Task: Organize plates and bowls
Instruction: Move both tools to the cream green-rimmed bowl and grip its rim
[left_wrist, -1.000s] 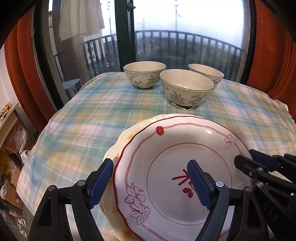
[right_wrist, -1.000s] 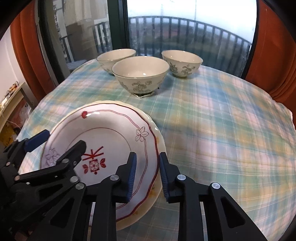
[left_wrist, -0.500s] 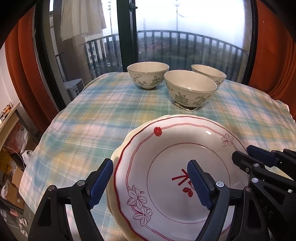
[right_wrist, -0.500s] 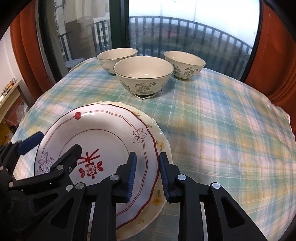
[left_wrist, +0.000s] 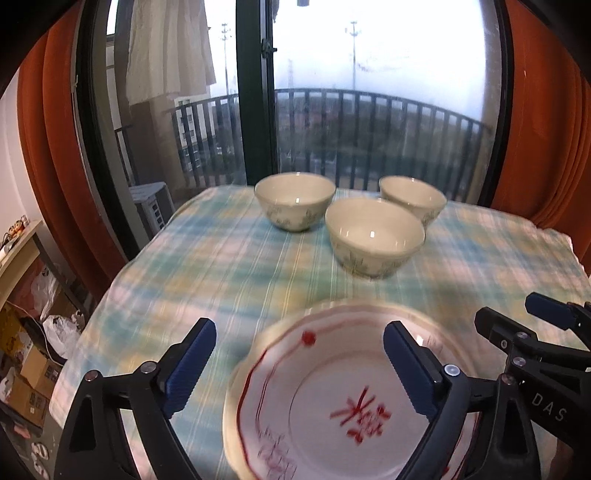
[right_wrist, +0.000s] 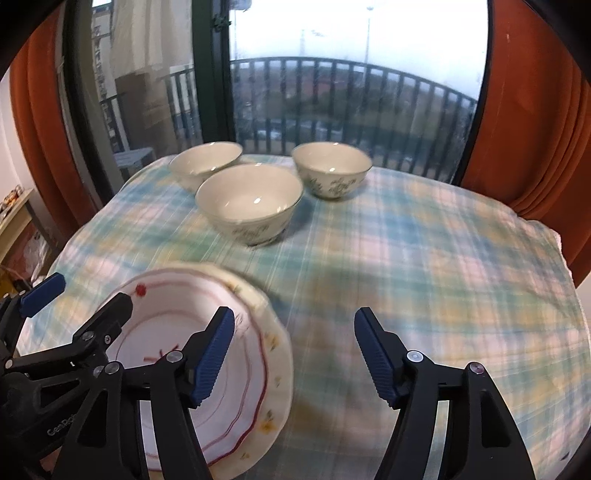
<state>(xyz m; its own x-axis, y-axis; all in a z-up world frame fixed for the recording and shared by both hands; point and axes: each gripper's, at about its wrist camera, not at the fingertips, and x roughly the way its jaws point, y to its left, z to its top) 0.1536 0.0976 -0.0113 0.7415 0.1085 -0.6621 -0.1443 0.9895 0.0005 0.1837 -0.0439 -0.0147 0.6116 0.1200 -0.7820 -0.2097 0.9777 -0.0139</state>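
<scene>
Red-rimmed and white, the top plate (left_wrist: 354, 402) lies on a cream plate with yellow flowers (right_wrist: 273, 373), the pair stacked at the near edge of the worktop (right_wrist: 424, 258), which is covered by a pastel checked cloth. Both plates rest flat on the cloth and neither tool presses on them.

Above the stack, the left tool (left_wrist: 295, 365) has its jaws spread wide and opening; one blue pad hangs over the cloth left of the plates, the other over the top plate's inner face, with the plate's left rim below the gap. The right tool (right_wrist: 293, 354) is released too, jaws opening, one pad above the right part of the top plate and the other above bare cloth, with the cream plate's right rim below them.

Farther back, three cream bowls with leaf prints stand upright close together: a near bowl (right_wrist: 249, 203), a left bowl (right_wrist: 205, 162) and a right bowl (right_wrist: 331, 170). Behind them are a window with a balcony railing and orange curtains (right_wrist: 532, 110).
</scene>
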